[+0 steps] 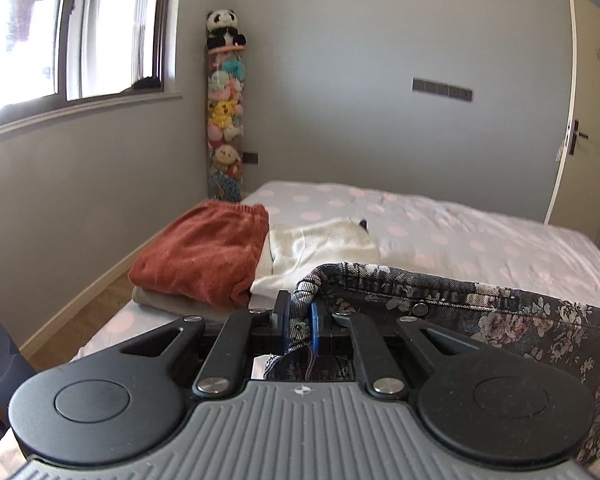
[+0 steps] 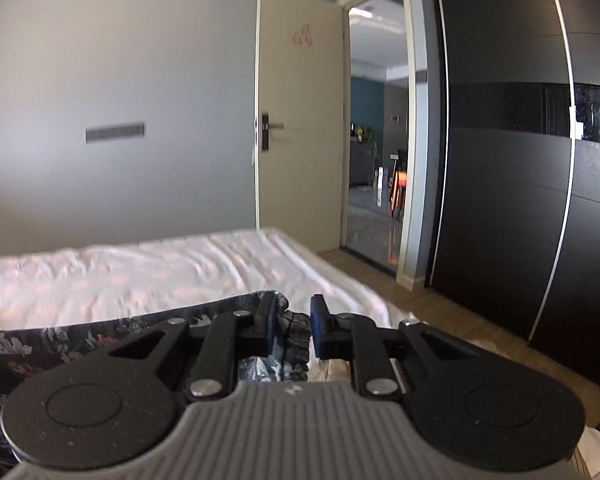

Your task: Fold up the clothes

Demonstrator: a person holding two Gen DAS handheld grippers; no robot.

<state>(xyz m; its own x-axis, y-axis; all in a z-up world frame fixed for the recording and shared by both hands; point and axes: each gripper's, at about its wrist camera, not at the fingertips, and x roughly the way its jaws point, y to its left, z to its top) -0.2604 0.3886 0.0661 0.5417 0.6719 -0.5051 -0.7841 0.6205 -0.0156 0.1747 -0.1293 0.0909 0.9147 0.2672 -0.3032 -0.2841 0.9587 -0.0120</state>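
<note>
A dark floral garment (image 1: 480,312) with a snap button stretches above the bed (image 1: 440,232). My left gripper (image 1: 300,320) is shut on its left corner, the cloth bunched between the blue pads. In the right wrist view the same garment (image 2: 80,340) runs off to the left. My right gripper (image 2: 294,328) holds its right end, with cloth between the pads and a small gap beside the right pad. Both grippers hold the garment up, a little over the sheet.
A folded rust-red garment (image 1: 204,256) lies on a beige one at the bed's left edge, next to a folded cream garment (image 1: 320,252). A tube of plush toys (image 1: 225,120) stands in the corner. An open door (image 2: 300,120) and a dark wardrobe (image 2: 520,180) are at the right.
</note>
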